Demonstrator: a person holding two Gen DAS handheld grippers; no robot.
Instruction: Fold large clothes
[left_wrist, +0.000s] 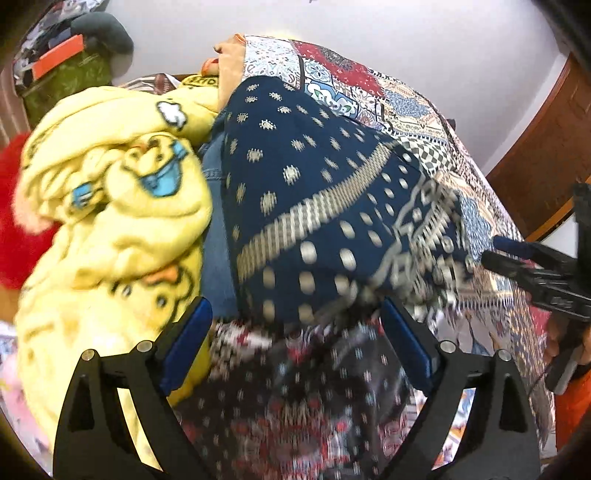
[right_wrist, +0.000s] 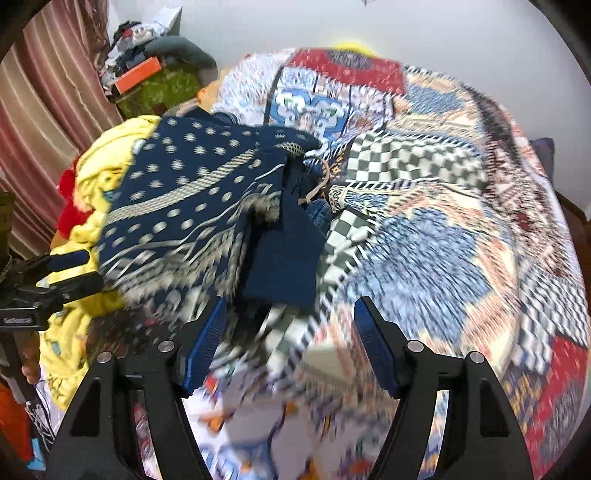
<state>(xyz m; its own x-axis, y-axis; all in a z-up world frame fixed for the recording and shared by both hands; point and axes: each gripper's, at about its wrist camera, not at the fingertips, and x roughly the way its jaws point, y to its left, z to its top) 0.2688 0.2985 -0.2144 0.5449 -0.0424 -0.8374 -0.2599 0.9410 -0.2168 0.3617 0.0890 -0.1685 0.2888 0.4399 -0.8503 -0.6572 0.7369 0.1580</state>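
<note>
Two grippers — left gripper (left_wrist: 295, 332) and right gripper (right_wrist: 288, 339) — hover wide apart, empty, over the navy garment (left_wrist: 314, 192) on the bed (right_wrist: 461, 221); a shallow pinch risks snagging the patchwork bedspread instead.

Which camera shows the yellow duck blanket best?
The left wrist view: the yellow duck blanket fills its left side, with the cartoon prints plain to see. The right wrist view shows only a yellow strip of it, mostly hidden behind the navy patterned garment.
</note>
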